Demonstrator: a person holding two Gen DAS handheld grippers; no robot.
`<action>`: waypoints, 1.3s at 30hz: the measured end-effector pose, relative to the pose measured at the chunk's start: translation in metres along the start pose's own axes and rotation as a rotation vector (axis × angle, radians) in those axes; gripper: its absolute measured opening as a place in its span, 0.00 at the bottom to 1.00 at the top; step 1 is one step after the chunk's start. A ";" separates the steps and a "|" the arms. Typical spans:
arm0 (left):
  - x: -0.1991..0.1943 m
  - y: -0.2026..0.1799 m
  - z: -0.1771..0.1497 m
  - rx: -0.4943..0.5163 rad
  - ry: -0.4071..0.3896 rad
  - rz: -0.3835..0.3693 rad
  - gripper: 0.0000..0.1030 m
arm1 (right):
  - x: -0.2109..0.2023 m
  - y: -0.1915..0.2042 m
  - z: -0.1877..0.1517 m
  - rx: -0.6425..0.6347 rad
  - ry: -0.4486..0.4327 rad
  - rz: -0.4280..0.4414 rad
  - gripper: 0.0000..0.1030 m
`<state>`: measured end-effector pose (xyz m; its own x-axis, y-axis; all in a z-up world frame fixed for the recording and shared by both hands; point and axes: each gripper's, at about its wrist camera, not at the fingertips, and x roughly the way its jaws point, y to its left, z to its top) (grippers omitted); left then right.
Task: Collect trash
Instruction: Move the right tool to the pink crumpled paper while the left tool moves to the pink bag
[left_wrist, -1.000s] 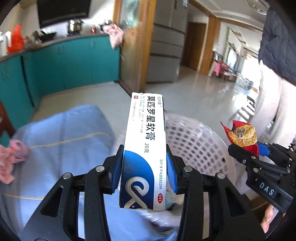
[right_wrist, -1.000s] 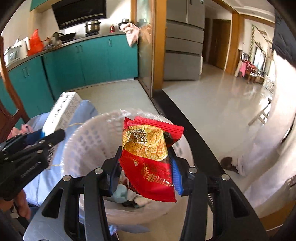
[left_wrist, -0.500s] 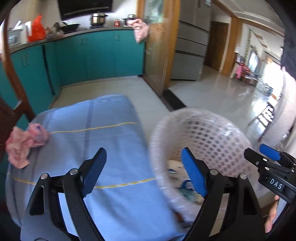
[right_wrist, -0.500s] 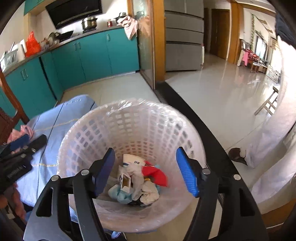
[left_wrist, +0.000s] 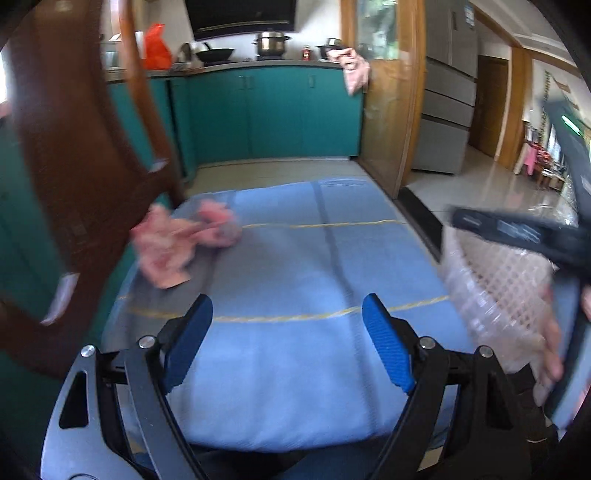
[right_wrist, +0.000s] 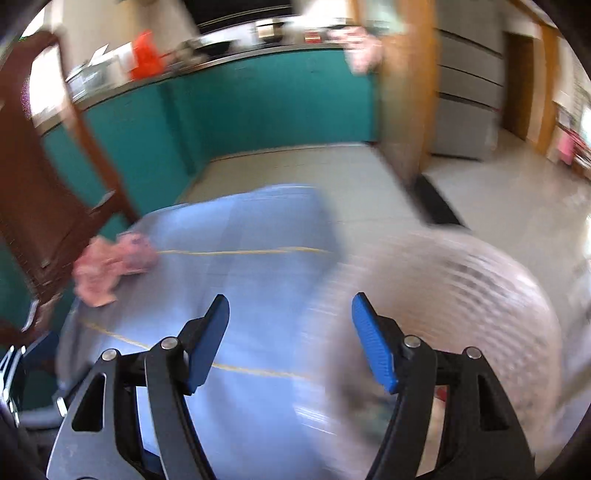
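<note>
Both tools empty now. Left tool (left_wrist: 286, 341) wide open, nothing between the blue pads (left_wrist: 386, 352). Right tool (right_wrist: 290, 339) open too, jaws having just spread apart, nothing between them.

Last bit of trash in sight: a crumpled pink paper wad (left_wrist: 184, 243), lying on the blue cloth (left_wrist: 295, 258) that covers the counter, at the far left side, close to the dark wooden chair (left_wrist: 74, 147). Seen also from the right wrist view (right_wrist: 112, 264), a bit smeared there. Well apart from both tools.

Probably very light and soft, easy to squash, not slippery, not breakable. Best taken at the thick bunched-up lump on its right side, not at the thin flat flap hanging toward the front, which could tear or slip out. A gentle pinch should be enough.

Looks like a scrunched napkin or tissue: pale pink, wrinkled, with a puffy ball on one end and a flatter ragged sheet on the other.

White basket (left_wrist: 495, 291) with little holes standing at the right edge of the cloth, lined with clear plastic, blurry in the right wrist view (right_wrist: 461, 295). Probably the place for the wad.
</note>
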<state>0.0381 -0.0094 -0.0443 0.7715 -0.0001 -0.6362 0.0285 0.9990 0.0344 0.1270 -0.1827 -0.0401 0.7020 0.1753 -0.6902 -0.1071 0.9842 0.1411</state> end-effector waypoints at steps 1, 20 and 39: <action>-0.006 0.007 -0.003 0.008 0.001 0.016 0.81 | 0.009 0.022 0.005 -0.034 0.004 0.045 0.66; -0.052 0.064 -0.031 0.017 0.031 0.042 0.81 | 0.137 0.258 0.017 -0.445 0.159 0.465 0.36; -0.044 0.068 0.014 0.007 -0.067 0.022 0.81 | -0.019 0.078 -0.025 -0.250 0.111 0.450 0.11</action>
<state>0.0146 0.0584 -0.0032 0.8130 0.0186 -0.5819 0.0152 0.9985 0.0531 0.0879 -0.1086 -0.0342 0.4706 0.5701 -0.6734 -0.5547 0.7847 0.2767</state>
